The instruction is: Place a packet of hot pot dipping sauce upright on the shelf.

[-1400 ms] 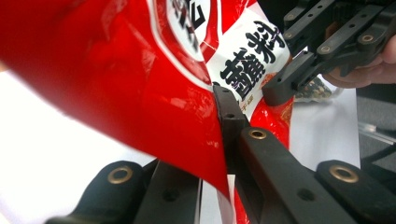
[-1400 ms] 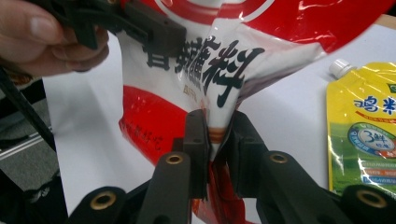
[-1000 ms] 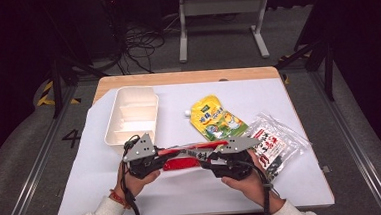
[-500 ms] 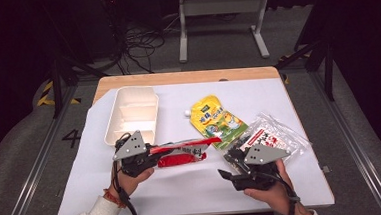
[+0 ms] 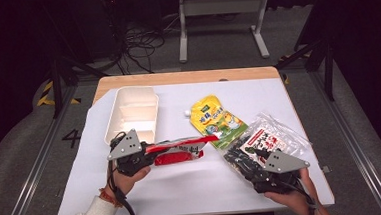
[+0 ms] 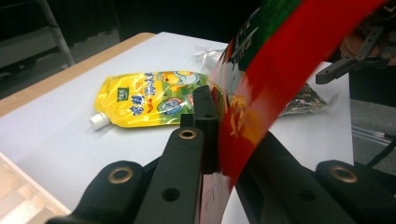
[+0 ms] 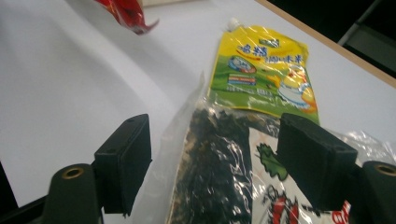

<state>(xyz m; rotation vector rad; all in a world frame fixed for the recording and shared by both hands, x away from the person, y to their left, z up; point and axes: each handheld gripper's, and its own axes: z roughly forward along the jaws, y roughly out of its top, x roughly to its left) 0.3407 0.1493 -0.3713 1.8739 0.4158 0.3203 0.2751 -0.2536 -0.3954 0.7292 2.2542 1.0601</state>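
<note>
The red packet (image 5: pixel 181 150), a long flat sachet of glossy film with a white band along its top edge, is held level just above the bench (image 5: pixel 193 187), in front of the tray and pinched at its left end by the left tool (image 6: pixel 212 135). In the left gripper view, the black jaws are pressed together on the shiny red and green film, which bends away to the upper right.

The bench is a pale wooden top under a smooth white sheet. At its rear left sits a cream plastic tray (image 5: pixel 131 112), rectangular with rounded corners and split into compartments. Right of centre lies a clear crinkled bag (image 5: pixel 271 142) of dark dried pieces with a red, white and black label; one corner overlaps a yellow spouted pouch (image 5: pixel 214 120), flat and glossy, with a white cap at its upper left.

The right tool (image 7: pixel 212 161) hovers at the near end of the clear bag. Its blocky black jaws have just been opening and stand spread on either side of the bag, pads not pressing on it.
</note>
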